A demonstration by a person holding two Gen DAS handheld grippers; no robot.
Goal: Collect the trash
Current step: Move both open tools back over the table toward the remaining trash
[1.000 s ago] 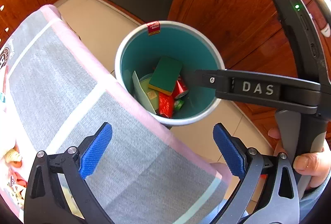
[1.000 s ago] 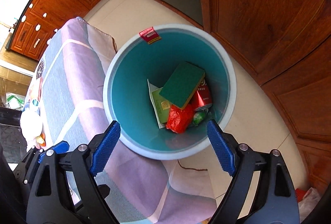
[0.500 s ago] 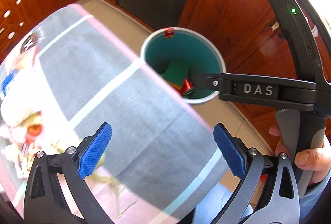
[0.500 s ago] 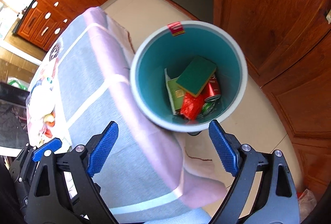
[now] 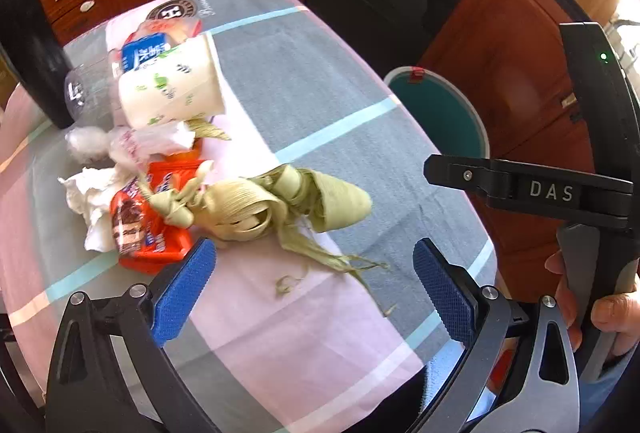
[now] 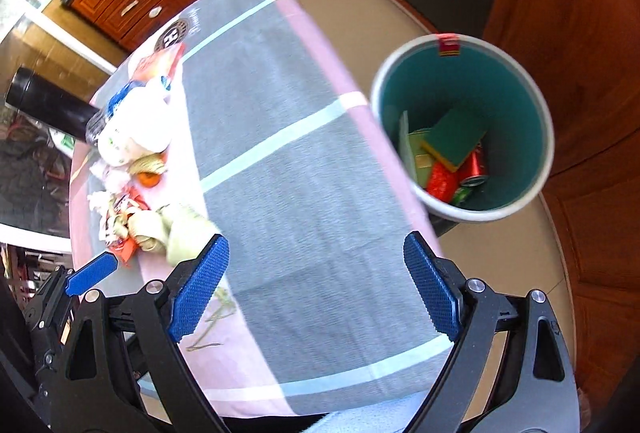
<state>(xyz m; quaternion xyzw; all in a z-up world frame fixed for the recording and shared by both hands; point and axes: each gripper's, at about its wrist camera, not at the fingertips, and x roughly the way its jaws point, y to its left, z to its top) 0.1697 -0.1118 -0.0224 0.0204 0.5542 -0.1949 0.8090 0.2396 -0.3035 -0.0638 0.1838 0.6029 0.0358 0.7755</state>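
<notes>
1. Surface (image 5: 320,81) now fills both views; a second ago, only the teal bin (image 6: 516,153).
2. Bin stands beside the surface edge, already holding a sponge and cans.
3. Corn husks (image 5: 280,201) lie ahead, probably the next pickup.
4. Left hand-held gripper (image 5: 314,293) and right hand-held gripper (image 6: 316,287): jaws apart, empty.

One bin (image 6: 538,81), one sponge (image 6: 460,135), one red can (image 6: 476,163), one paper cup (image 5: 170,81), one husk bundle (image 5: 280,201), one black flask (image 6: 48,101).

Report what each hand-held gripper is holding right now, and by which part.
Nothing is held. The left hand-held gripper and the right hand-held gripper both stand open and empty above the tablecloth.
</notes>
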